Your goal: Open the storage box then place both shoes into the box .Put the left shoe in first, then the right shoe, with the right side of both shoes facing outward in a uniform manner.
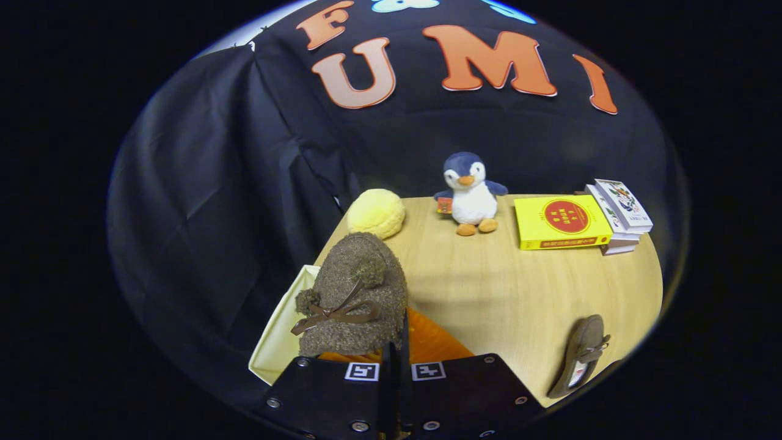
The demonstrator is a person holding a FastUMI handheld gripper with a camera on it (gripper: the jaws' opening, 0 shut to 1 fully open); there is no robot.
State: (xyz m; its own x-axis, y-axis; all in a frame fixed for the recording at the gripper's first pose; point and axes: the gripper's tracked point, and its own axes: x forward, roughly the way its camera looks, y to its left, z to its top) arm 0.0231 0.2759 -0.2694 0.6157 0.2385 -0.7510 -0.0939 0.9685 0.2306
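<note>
Tongs (394, 360) sit clenched, their fingers drawn together on the rear edge of a fuzzy brown shoe (354, 299), which stands toe-up just ahead of them (bow and pompoms facing the camera). Whether both fingers truly press on the shoe is hard to tell, since only a thin slit shows between them. Under the shoe lies the box (278, 342), pale-walled with an orange inside, at the near corner of the table (501, 293). A second shoe (580, 355) lies on its side well apart, off to the right. Beyond, a yellow plush (376, 212), a penguin (469, 194) and stacked books (577, 221) line the far edge.
</note>
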